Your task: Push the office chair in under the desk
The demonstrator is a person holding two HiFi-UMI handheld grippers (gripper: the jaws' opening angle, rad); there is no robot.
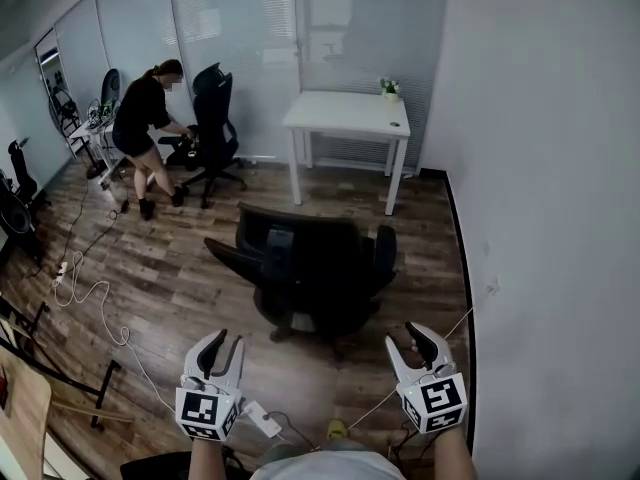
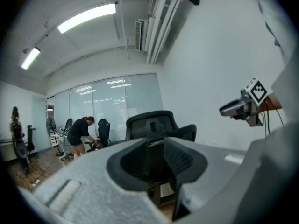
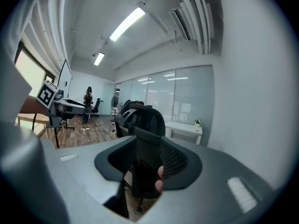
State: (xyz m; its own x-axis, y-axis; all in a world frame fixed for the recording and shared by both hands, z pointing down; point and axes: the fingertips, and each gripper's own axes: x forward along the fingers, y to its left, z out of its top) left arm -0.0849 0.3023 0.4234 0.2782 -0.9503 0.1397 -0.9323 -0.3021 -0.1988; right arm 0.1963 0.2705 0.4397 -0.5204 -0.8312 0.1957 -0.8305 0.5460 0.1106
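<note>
office chair (image 1: 315, 268) — before desk (image 1: 340, 116) | plant (image 1: 389, 88) on desk | person (image 1: 140, 128) — far left

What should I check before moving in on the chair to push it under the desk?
1. Left tool and right tool open, empty: ok.
2. Tools touching office chair: not ok, both short of it.
3. Path from chair to desk: ok, nothing shows in it.
4. Cable: ok, lies left of the chair.
5. Person: ok, far left, away from the path.
</note>
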